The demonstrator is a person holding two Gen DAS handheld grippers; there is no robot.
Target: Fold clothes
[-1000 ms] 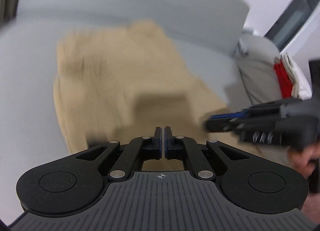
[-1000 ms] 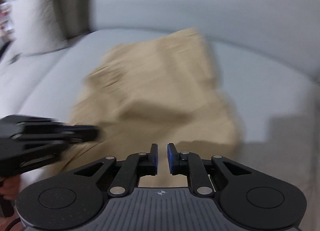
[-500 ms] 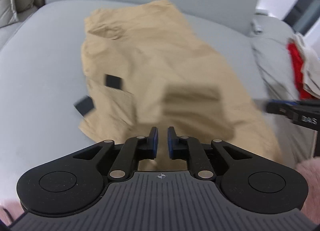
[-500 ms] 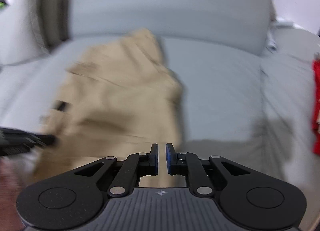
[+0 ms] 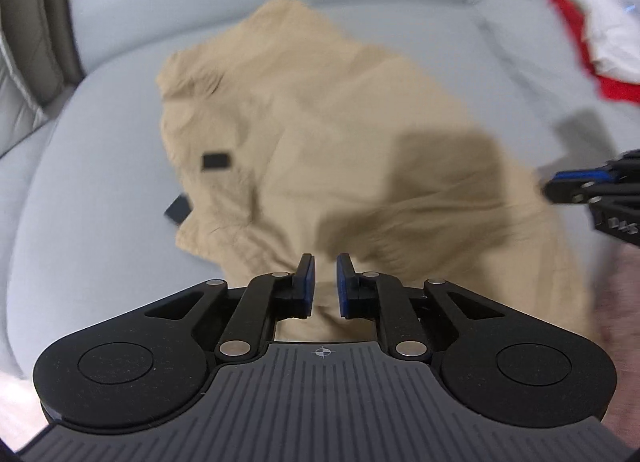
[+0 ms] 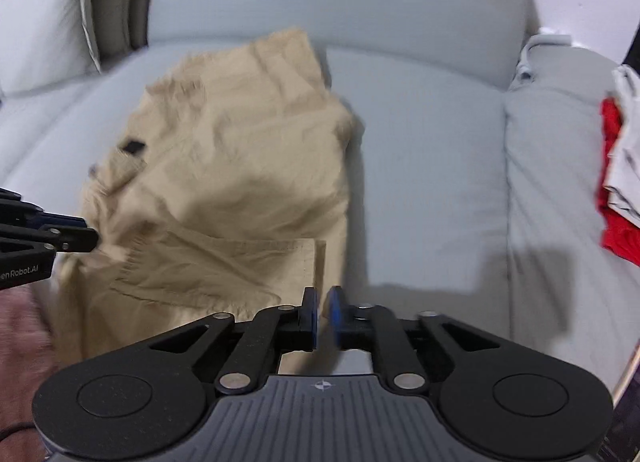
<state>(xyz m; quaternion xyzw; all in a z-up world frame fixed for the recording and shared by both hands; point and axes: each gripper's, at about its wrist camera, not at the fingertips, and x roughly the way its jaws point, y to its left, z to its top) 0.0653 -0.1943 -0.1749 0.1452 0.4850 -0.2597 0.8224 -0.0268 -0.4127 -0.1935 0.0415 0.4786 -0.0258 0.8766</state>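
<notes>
- The tan garment (image 5: 332,165) lies rumpled across the frame's centre on the grey sofa (image 5: 100,189).
- Left gripper (image 5: 323,282): jaws opening, nothing between them.
- Right gripper (image 6: 322,316): narrow gap, empty.
- Risk: loose folds may slump, since neither gripper pins them.

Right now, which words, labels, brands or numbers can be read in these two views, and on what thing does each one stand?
"enRobot.AI": white print on the side of the left gripper, at the left edge of the right wrist view; its start is cut off by the frame.
White marking on the side of the right gripper, in the left wrist view: too blurred to read.
Black tabs on the tan trousers: no text can be made out.
</notes>
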